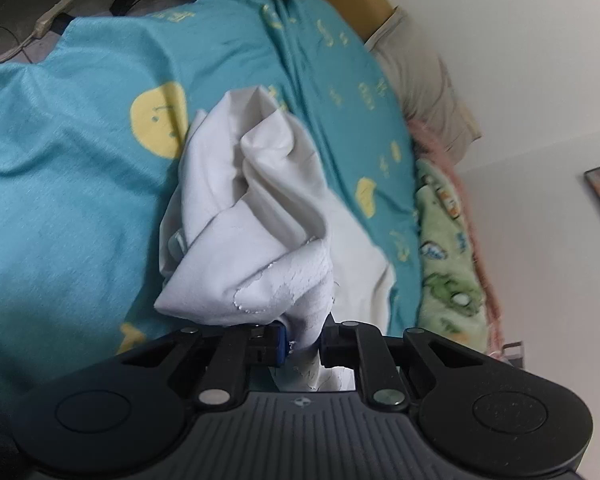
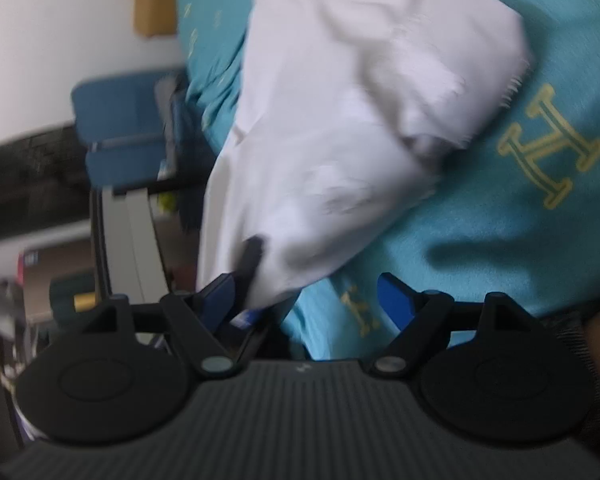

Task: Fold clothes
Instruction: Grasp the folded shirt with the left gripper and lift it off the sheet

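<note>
Directly ahead of the left gripper [image 1: 304, 340], clamped on its near edge, the crumpled white garment [image 1: 256, 216] runs lengthwise away over the teal bedspread [image 1: 60, 184]. Right gripper [image 2: 312, 300], jaws apart, has cloth brushing only one finger. Wall [image 1: 520, 60] bounds the bed's far edge.

A teal bedsheet with yellow smiley faces and letters [image 1: 72, 184] fills most of the left wrist view. A plain white wall [image 1: 520, 60] occupies the right side, with a tan padded headboard [image 1: 358, 0] at upper centre. A blue chair [image 2: 124, 136] stands at centre left in the right wrist view.
</note>
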